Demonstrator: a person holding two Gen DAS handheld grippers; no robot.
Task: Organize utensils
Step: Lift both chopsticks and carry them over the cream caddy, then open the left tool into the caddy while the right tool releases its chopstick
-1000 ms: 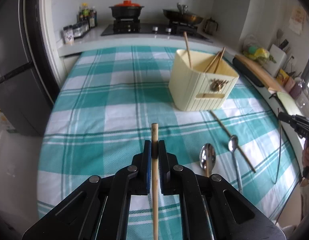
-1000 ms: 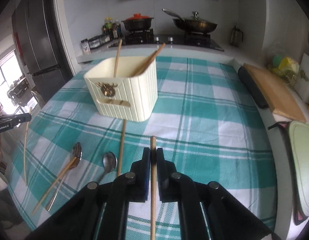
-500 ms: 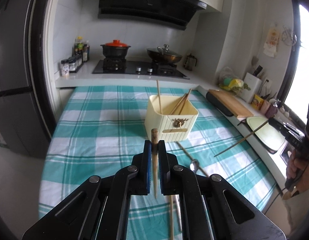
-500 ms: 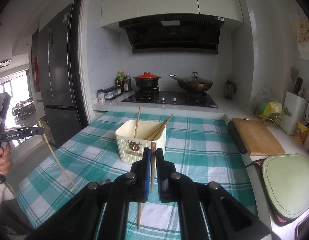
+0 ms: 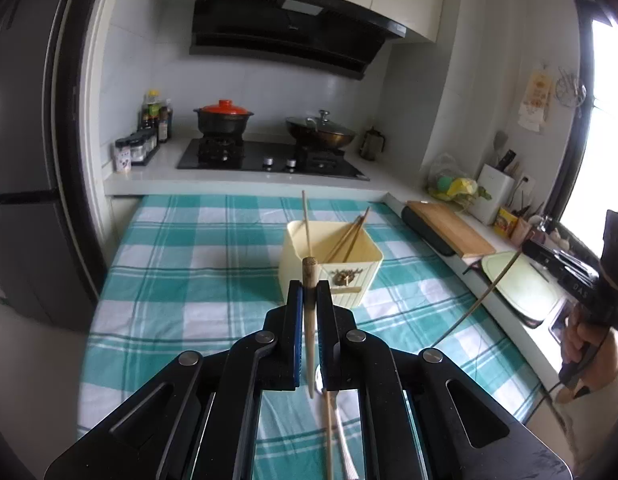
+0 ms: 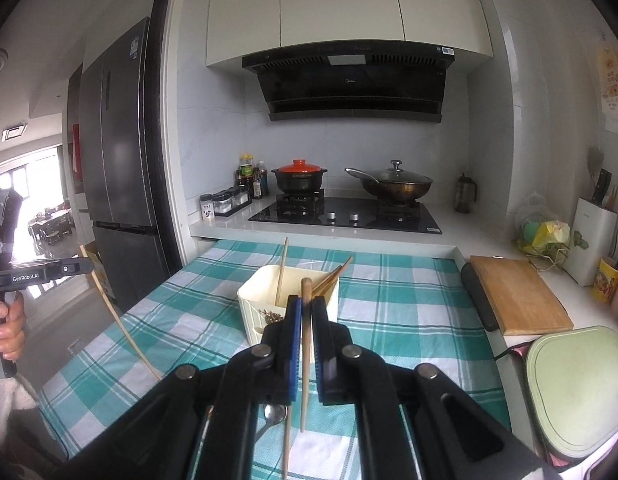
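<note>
A teal checked tablecloth (image 5: 181,280) fills mid-frame below the stove (image 5: 269,156). The cream holder (image 5: 331,268) sits center, holding chopsticks. Each gripper, left (image 5: 307,292) and right (image 6: 302,308), pinches a wooden chopstick (image 5: 310,320).

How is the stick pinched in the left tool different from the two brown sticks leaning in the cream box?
The held chopstick is clamped in the left tool, above the table. The leaning chopsticks rest loose inside the cream box. The held chopstick looks pale, while the leaning chopsticks look darker brown. Both are thin wooden sticks.
</note>
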